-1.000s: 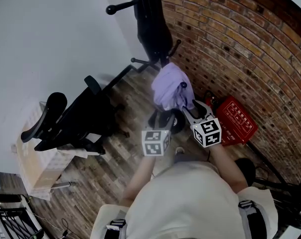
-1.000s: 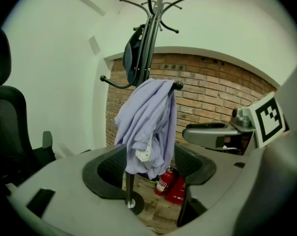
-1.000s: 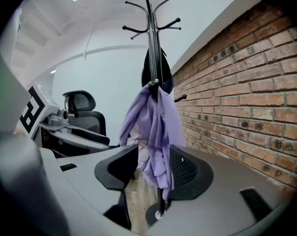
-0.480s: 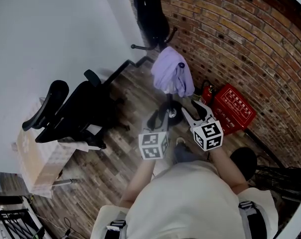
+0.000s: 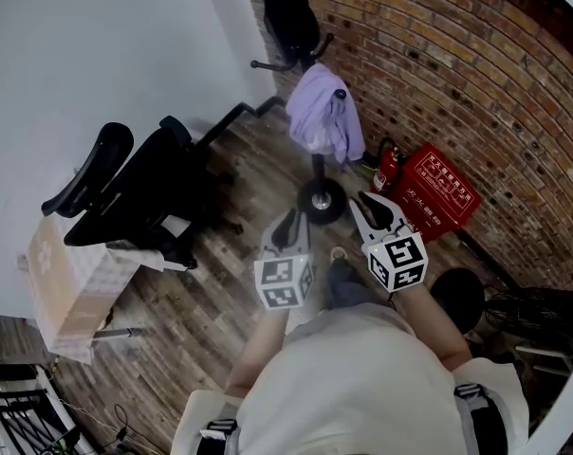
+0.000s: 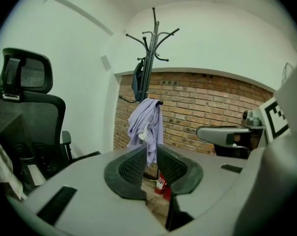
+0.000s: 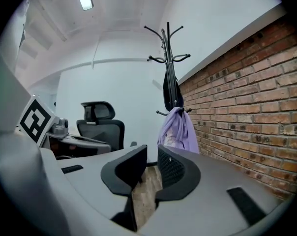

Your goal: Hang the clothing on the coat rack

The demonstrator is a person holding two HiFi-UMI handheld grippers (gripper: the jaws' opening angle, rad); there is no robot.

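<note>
A lilac garment [image 5: 322, 121] [image 6: 146, 124] [image 7: 178, 132] hangs from a low hook of the black coat rack [image 5: 319, 173] [image 6: 151, 48] [image 7: 169, 58]. Neither gripper touches it. My left gripper [image 5: 286, 227] [image 6: 149, 152] and right gripper [image 5: 372, 209] [image 7: 152, 155] are held side by side, short of the rack's round base [image 5: 322, 200], and point at the garment. Both pairs of jaws have just been closing. Each is down to a narrow gap, through which only the wooden floor shows. A black bag [image 5: 286, 17] [image 6: 137, 80] [image 7: 172, 92] hangs higher on the same rack.
A black office chair [image 5: 139, 202] [image 6: 25, 117] [image 7: 102, 127] stands left of the rack, and a cardboard box [image 5: 64, 282] lies beyond it. A fire extinguisher [image 5: 386, 169] [image 6: 161, 181] and a red case [image 5: 438, 197] sit against the brick wall [image 5: 476, 93] on the right.
Both grippers have drawn back from the rack toward the person, and their jaws have narrowed. The lilac garment stays hanging on its hook.
</note>
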